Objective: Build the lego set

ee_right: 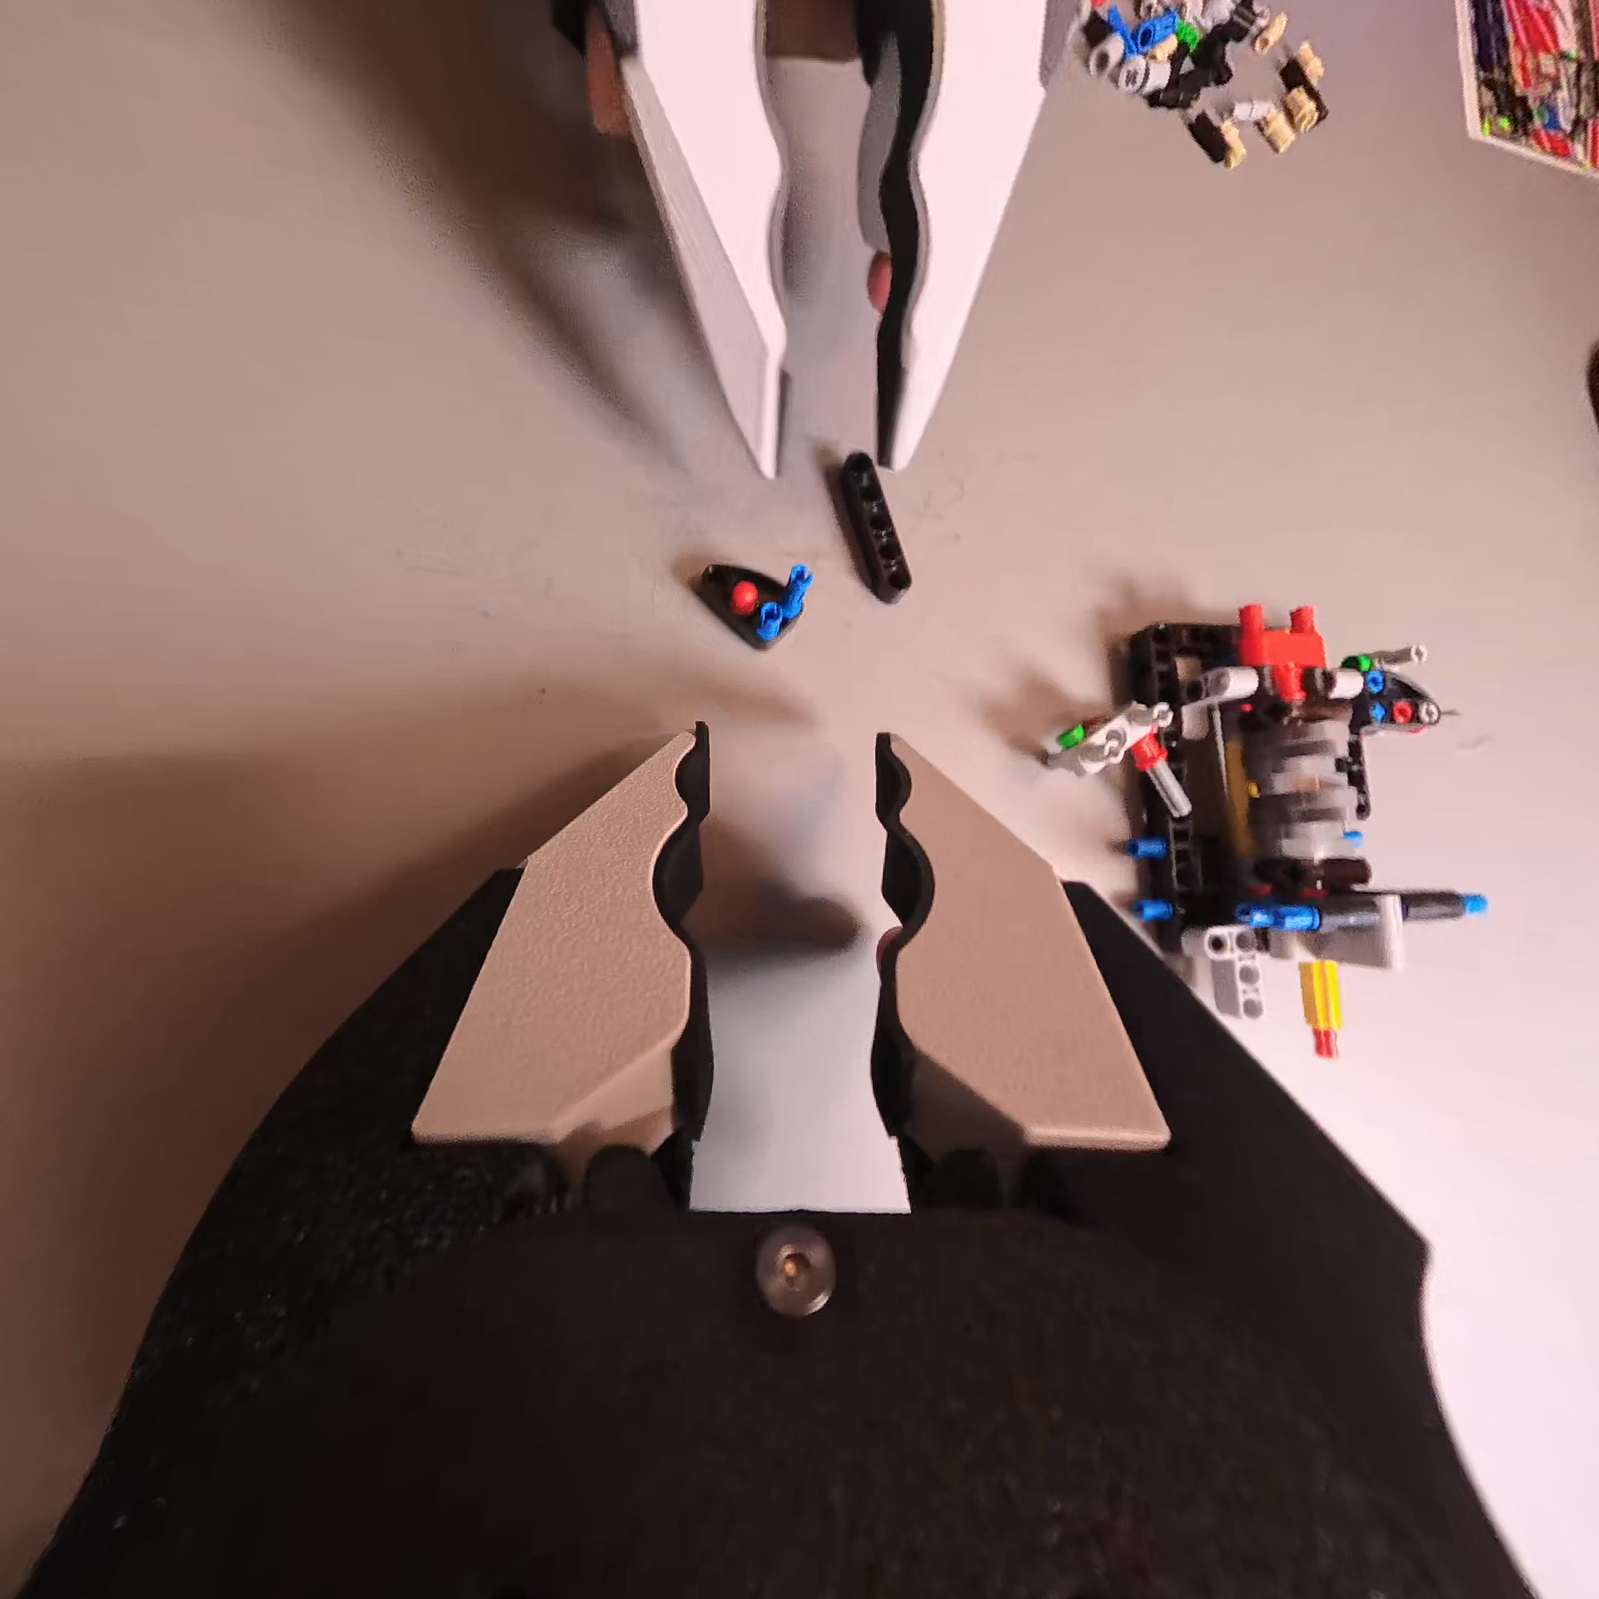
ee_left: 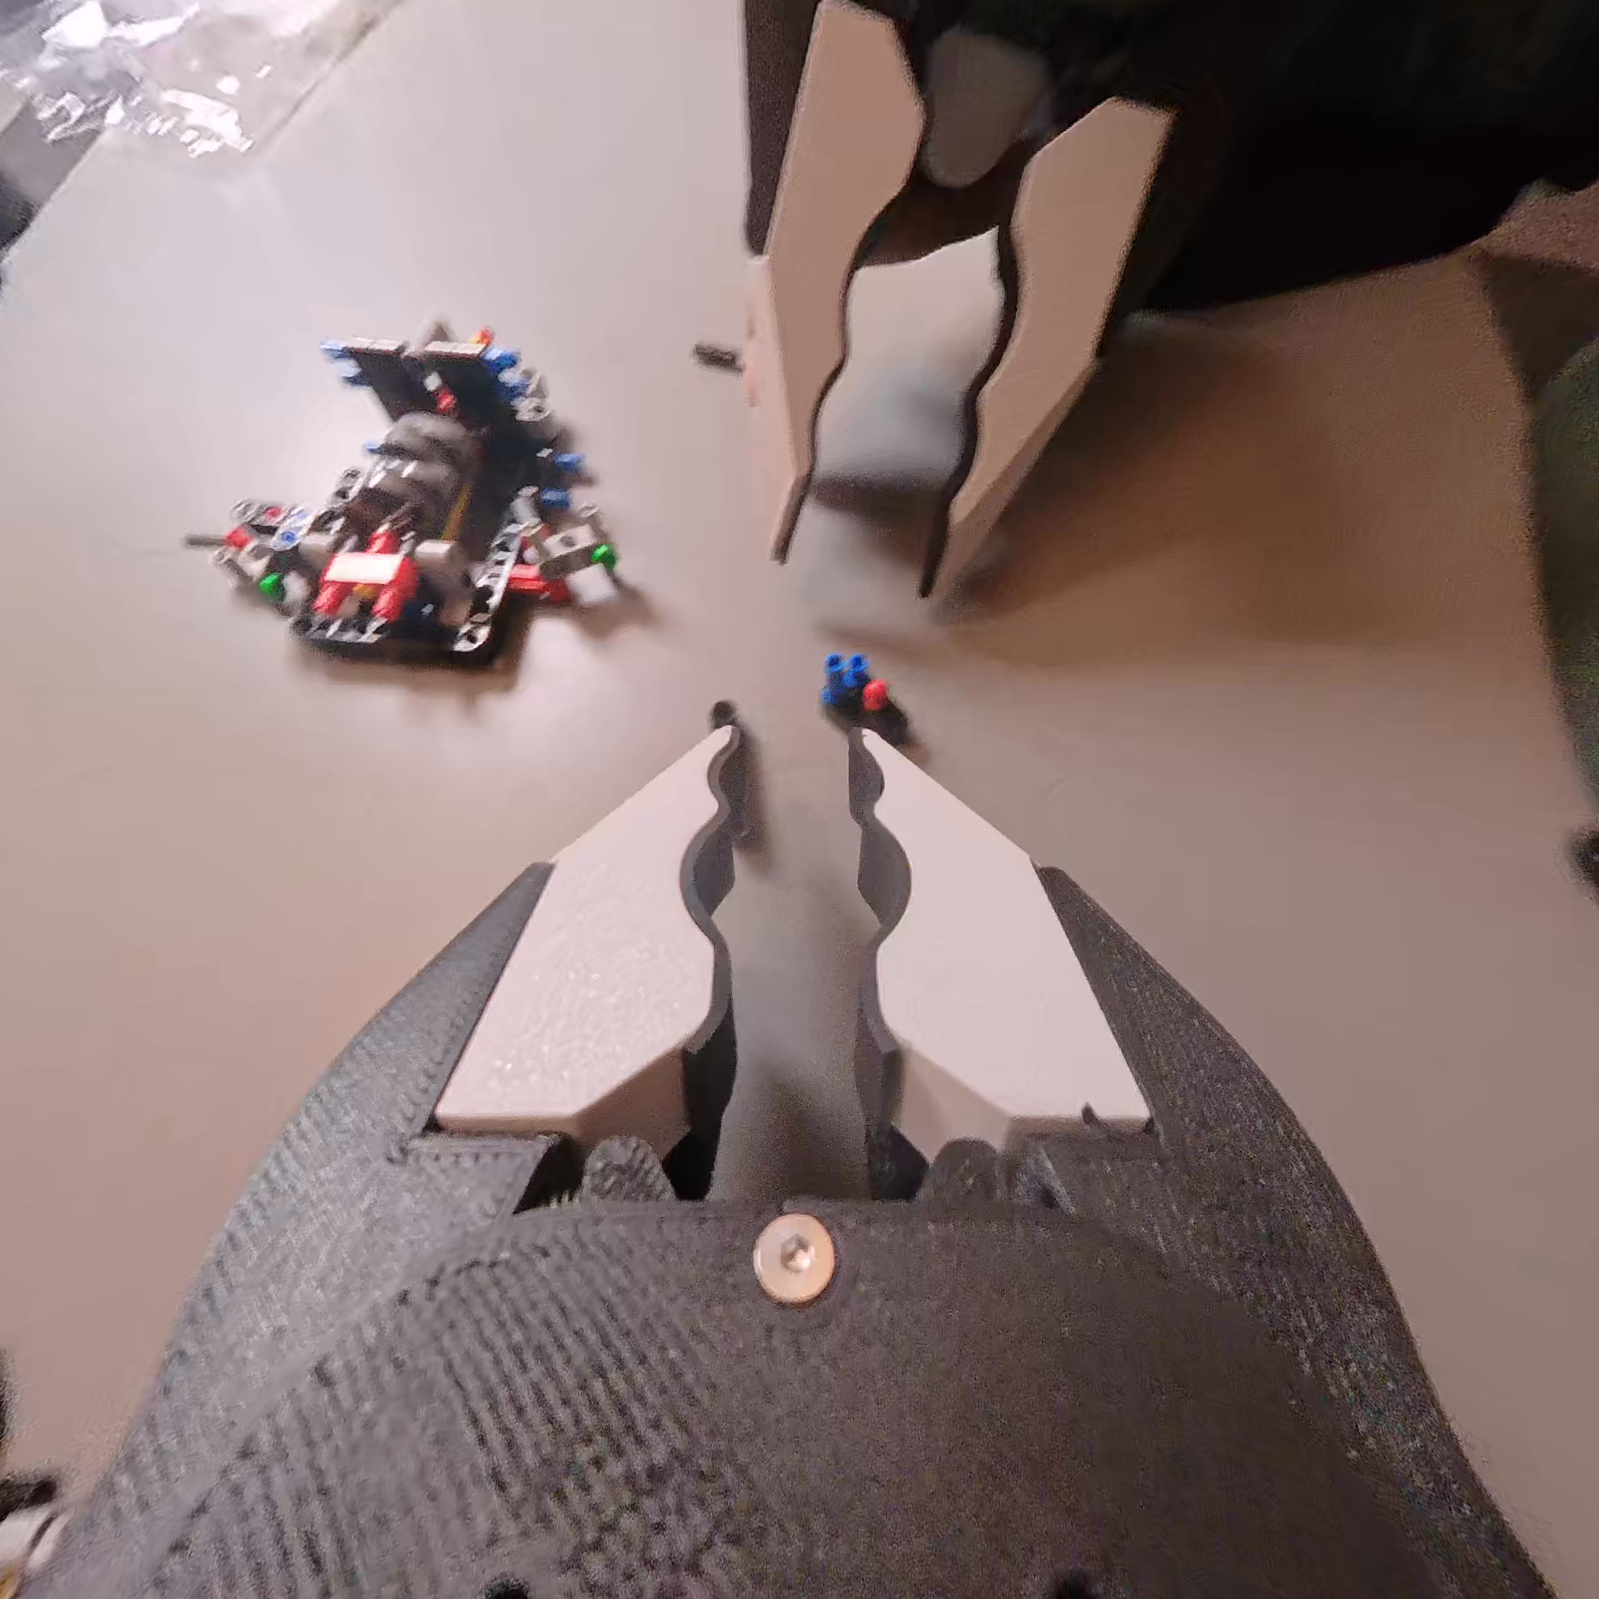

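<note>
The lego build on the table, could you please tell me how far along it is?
Partly done: the model stands assembled with beams, pins and a grey core. Nothing is in hand; the left gripper and right gripper have open, empty jaws. Left: the black beam, the small black piece with red and blue pins and the loose pile.

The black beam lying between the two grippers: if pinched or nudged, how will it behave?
The black beam looks like stiff plastic, so it probably won't bend. It lies flat, so it should slide, not roll. Being thin and low on the table, it may be awkward to pinch.
</note>
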The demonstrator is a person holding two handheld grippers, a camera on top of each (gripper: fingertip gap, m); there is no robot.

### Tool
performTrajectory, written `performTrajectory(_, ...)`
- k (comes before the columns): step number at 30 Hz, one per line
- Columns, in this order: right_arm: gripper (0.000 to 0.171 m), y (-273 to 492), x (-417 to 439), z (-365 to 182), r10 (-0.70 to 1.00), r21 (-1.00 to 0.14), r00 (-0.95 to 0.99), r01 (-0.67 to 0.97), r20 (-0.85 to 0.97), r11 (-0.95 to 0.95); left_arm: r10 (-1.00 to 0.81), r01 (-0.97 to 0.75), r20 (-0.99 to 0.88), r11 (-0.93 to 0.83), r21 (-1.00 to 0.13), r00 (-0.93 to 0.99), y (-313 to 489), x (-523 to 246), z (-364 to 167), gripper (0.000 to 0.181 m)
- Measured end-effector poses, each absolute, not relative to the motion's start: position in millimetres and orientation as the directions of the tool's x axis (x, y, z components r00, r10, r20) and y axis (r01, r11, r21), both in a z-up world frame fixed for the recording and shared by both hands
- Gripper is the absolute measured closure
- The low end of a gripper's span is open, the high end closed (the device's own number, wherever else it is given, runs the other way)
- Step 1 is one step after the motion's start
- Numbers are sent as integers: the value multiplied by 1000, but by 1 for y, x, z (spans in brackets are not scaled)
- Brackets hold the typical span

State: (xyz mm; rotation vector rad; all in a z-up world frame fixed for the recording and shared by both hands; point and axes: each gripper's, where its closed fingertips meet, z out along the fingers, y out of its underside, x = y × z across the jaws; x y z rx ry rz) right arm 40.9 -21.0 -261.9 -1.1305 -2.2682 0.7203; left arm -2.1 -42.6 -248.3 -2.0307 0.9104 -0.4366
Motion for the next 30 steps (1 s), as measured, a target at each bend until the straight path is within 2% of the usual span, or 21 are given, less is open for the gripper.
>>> performTrajectory(4,136,-17,50,-265,823,-631,-530,571,205,525,-797,-439,23,-356,-825,604,-52,20,-249,152)
performTrajectory(7,136,-12,50,-264,829,-635,-513,569,223,523,-808,-467,6,-347,-813,589,-50,30,-255,152)
performTrajectory(11,139,18,35,-256,914,-679,-329,616,238,399,-811,-510,1,-368,-777,584,-49,37,-263,158)
performTrajectory(15,139,33,19,-248,962,-746,-182,608,203,272,-793,-388,77,-377,-841,604,-44,30,-237,157)
performTrajectory(19,137,42,5,-255,954,-708,-154,641,258,296,-641,-302,37,-410,-860,767,6,-25,-228,156)
performTrajectory(21,140,38,4,-261,960,-693,-162,666,228,276,-571,-340,-30,-445,-828,820,33,-53,-239,148)
performTrajectory(24,143,33,2,-263,956,-686,-170,667,241,291,-596,-427,-95,-445,-787,797,60,-63,-252,131)
performTrajectory(27,146,20,2,-259,957,-710,-211,641,201,291,-681,-482,-53,-458,-747,730,72,-50,-265,101)
performTrajectory(30,147,20,4,-258,958,-721,-219,633,183,283,-722,-500,-24,-454,-738,691,81,-42,-272,93)
